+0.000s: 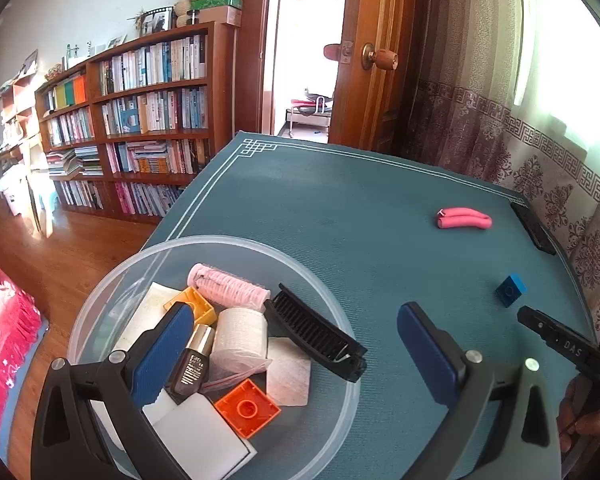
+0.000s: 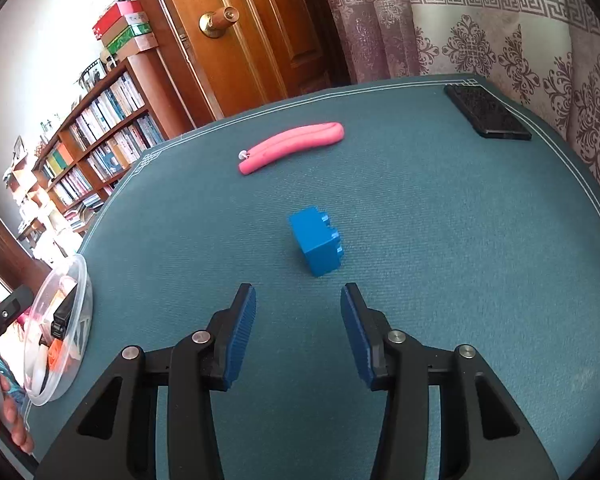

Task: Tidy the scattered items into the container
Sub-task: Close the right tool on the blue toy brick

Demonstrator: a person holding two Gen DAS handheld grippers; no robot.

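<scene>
A clear round plastic bowl sits at the table's near left and holds a black comb, a pink roller, an orange brick, a small bottle and other items. My left gripper hangs open above the bowl, empty. A blue brick lies on its side on the teal mat, just beyond my open right gripper. Farther back lies a pink foam curler. The left wrist view also shows the blue brick and the pink curler.
A black phone lies at the table's far right corner by the patterned curtain. The bowl appears at the left table edge in the right wrist view. A wooden door and bookshelves stand behind.
</scene>
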